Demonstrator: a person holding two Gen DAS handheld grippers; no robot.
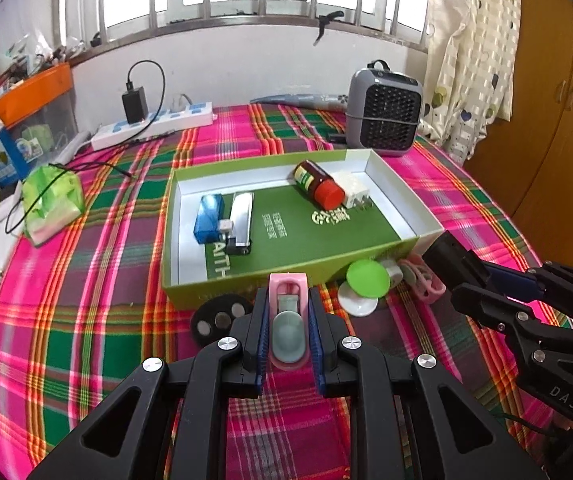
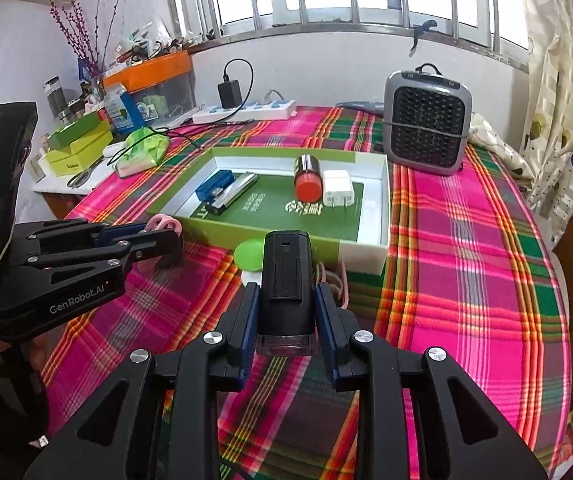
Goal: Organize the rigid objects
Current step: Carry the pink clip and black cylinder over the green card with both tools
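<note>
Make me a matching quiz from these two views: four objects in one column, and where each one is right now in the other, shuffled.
Things:
1. pink clip
2. black device
3. red-capped bottle
4. green disc

Places:
A. lying inside the green box
B. on the cloth just outside the box's near wall
C. gripped in the left tongs
D. gripped in the right tongs

Pairs: 1-C, 2-D, 3-A, 4-B
</note>
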